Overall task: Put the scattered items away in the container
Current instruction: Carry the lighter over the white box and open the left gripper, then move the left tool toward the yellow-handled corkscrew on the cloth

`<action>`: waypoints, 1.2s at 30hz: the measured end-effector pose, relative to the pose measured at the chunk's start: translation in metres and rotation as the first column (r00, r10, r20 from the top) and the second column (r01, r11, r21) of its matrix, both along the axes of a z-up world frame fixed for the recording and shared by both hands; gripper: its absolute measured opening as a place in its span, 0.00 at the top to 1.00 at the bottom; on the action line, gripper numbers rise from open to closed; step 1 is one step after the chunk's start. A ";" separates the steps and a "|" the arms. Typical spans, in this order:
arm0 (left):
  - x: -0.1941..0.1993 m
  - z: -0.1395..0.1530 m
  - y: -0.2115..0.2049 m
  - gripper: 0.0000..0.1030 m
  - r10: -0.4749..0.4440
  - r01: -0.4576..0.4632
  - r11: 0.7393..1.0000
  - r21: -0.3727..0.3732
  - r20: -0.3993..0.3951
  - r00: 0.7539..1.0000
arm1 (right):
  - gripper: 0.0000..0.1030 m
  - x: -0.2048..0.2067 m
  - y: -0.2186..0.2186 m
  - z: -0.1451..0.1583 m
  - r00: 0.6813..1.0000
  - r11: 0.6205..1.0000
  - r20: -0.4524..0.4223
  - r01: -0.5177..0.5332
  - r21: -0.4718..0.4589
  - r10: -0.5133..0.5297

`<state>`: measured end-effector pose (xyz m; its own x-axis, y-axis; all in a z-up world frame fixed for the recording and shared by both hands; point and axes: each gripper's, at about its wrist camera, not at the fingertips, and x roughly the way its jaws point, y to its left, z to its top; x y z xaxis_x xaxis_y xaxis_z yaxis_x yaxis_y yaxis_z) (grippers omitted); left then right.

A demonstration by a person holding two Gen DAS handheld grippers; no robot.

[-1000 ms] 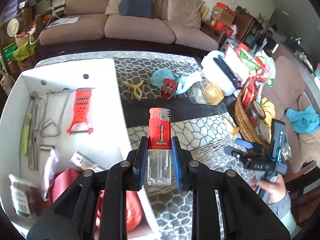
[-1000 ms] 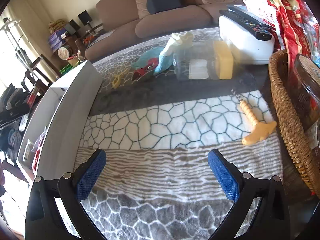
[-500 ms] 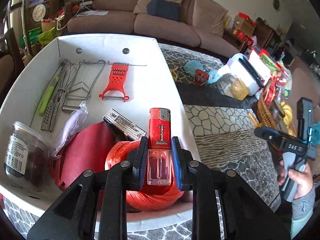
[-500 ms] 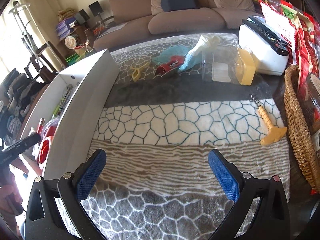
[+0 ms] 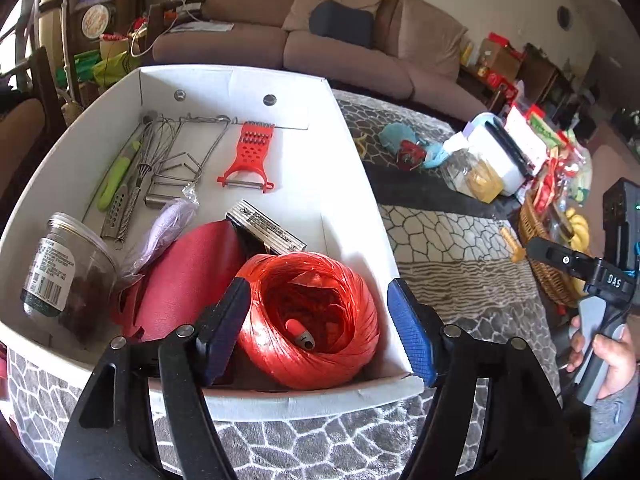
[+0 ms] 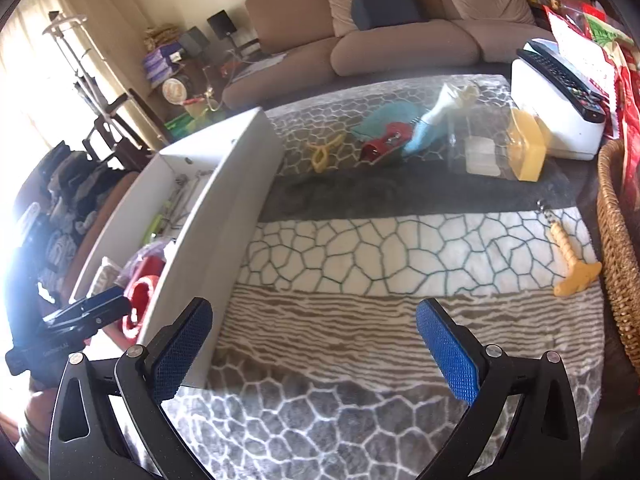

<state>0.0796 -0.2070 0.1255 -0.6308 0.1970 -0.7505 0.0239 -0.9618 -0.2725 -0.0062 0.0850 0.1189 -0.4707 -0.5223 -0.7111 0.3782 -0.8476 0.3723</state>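
Observation:
My left gripper [image 5: 318, 326] is open and empty above the near end of the white box [image 5: 352, 152]. The red lighter [image 5: 300, 332] lies in the hollow of the red twine ball [image 5: 320, 368] inside the box. My right gripper [image 6: 314, 346] is open and empty above the patterned cloth [image 6: 400, 248], just right of the box wall [image 6: 224, 216]. On the cloth lie a yellow corkscrew [image 6: 572, 268], a yellow clip [image 6: 324, 150], a red clamp [image 6: 384, 142], a teal cloth [image 6: 388, 118] and a clear jar with a yellow lid [image 6: 500, 148].
The box also holds a red peeler [image 5: 250, 152], a whisk and metal tools [image 5: 160, 168], a green-handled tool [image 5: 116, 176], a glass jar [image 5: 64, 268] and a dark red pouch [image 5: 188, 276]. A wicker basket [image 6: 616, 256] and a white appliance [image 6: 556, 100] stand at the right.
My left gripper moved over the box, opened and let go of the lighter, which dropped into the twine ball. My right gripper stayed open and rose a little.

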 end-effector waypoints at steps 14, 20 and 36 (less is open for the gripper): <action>-0.021 0.018 0.177 0.14 -0.355 0.360 0.924 0.127 -0.062 0.933 | 0.00 0.006 0.175 0.010 0.916 0.902 0.042 0.400 -0.164 -0.399; -0.091 -0.037 0.284 0.14 -0.408 0.396 0.900 0.181 0.037 0.912 | 0.00 0.027 0.222 0.036 0.885 0.854 -0.035 0.437 -0.282 -0.464; -0.140 -0.113 0.409 0.73 -0.721 0.722 0.673 -0.162 0.073 0.689 | 0.00 0.026 0.252 0.029 0.911 0.873 -0.015 0.391 -0.291 -0.412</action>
<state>-0.0600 0.2021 0.0124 -0.3431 0.4646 -0.8164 -0.6962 -0.7092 -0.1111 0.0196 0.3370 0.1477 -0.7273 -0.4464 -0.5213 0.0627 -0.7996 0.5972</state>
